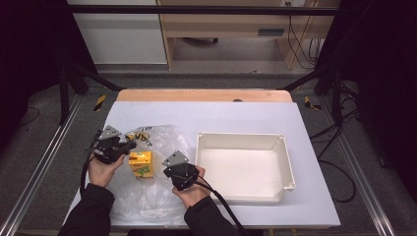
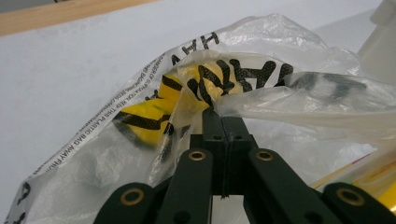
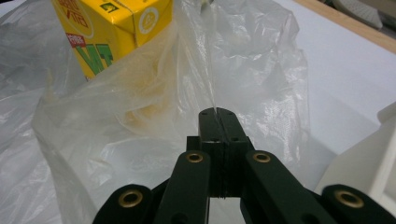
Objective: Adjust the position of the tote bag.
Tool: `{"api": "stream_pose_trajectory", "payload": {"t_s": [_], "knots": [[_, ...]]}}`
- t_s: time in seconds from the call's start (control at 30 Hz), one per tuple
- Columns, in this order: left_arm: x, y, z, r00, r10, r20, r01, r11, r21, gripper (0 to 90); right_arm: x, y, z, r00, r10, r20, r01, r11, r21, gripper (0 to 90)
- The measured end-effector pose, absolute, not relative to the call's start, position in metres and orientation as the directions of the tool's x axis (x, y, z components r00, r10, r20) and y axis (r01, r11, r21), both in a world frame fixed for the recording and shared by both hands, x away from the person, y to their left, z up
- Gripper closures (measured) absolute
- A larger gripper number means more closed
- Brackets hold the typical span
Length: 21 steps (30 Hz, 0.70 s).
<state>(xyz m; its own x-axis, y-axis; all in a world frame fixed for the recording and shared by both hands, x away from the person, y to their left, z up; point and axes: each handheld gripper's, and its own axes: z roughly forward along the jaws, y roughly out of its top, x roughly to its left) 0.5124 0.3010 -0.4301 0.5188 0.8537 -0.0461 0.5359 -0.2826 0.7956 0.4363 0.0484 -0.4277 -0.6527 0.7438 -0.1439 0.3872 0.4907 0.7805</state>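
Hands are coming in low from the near edge, one either side of the yellow carton. The left gripper is clamping the clear plastic bag just left of that carton; the right gripper is pinching the film just right of it. The white tray is sitting further right.

light: bright overhead on white table, surroundings dark | glare: sheen on clear plastic bag | shadows: soft, short, beneath white tray | focus: high view slightly soft; gripper views blur toward far background | distortion: none evident
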Motion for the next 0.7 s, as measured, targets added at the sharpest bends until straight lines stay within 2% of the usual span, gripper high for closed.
{"api": "stream_pose_trajectory", "payload": {"t_s": [0.1, 0.17, 0.23, 0.33, 0.37, 0.4, 0.5, 0.7], "knots": [[0.513, 0.302, -0.432, 0.513, 0.857, -0.045, 0.545, -0.284, 0.789, 87.2, 0.436, 0.049, -0.428, -0.659, 0.74, -0.135, 0.394, 0.492, 0.776, 90.0], [0.512, 0.303, -0.432, 0.507, 0.86, -0.049, 0.551, -0.28, 0.786, 81.1, 0.434, 0.049, -0.428, -0.665, 0.735, -0.131, 0.393, 0.494, 0.776, 89.8], [0.51, 0.306, -0.43, 0.5, 0.865, -0.052, 0.546, -0.268, 0.794, 72.6, 0.434, 0.049, -0.427, -0.667, 0.734, -0.131, 0.391, 0.494, 0.776, 88.9], [0.505, 0.312, -0.424, 0.492, 0.869, -0.048, 0.521, -0.25, 0.816, 54.6, 0.431, 0.046, -0.423, -0.665, 0.736, -0.123, 0.376, 0.472, 0.797, 83.8], [0.502, 0.315, -0.422, 0.494, 0.869, -0.044, 0.51, -0.248, 0.823, 54.6, 0.431, 0.046, -0.423, -0.665, 0.736, -0.123, 0.376, 0.472, 0.797, 83.8], [0.496, 0.322, -0.417, 0.494, 0.868, -0.047, 0.499, -0.238, 0.833, 48.2, 0.43, 0.042, -0.418, -0.667, 0.735, -0.12, 0.364, 0.462, 0.809, 81.5], [0.488, 0.328, -0.411, 0.493, 0.869, -0.041, 0.477, -0.23, 0.848, 44.2, 0.427, 0.039, -0.412, -0.671, 0.733, -0.112, 0.347, 0.444, 0.826, 78.9], [0.463, 0.344, -0.405, 0.508, 0.861, -0.011, 0.446, -0.252, 0.859, 41.7, 0.415, 0.028, -0.39, -0.694, 0.714, -0.093, 0.276, 0.383, 0.881, 71.6]]}}
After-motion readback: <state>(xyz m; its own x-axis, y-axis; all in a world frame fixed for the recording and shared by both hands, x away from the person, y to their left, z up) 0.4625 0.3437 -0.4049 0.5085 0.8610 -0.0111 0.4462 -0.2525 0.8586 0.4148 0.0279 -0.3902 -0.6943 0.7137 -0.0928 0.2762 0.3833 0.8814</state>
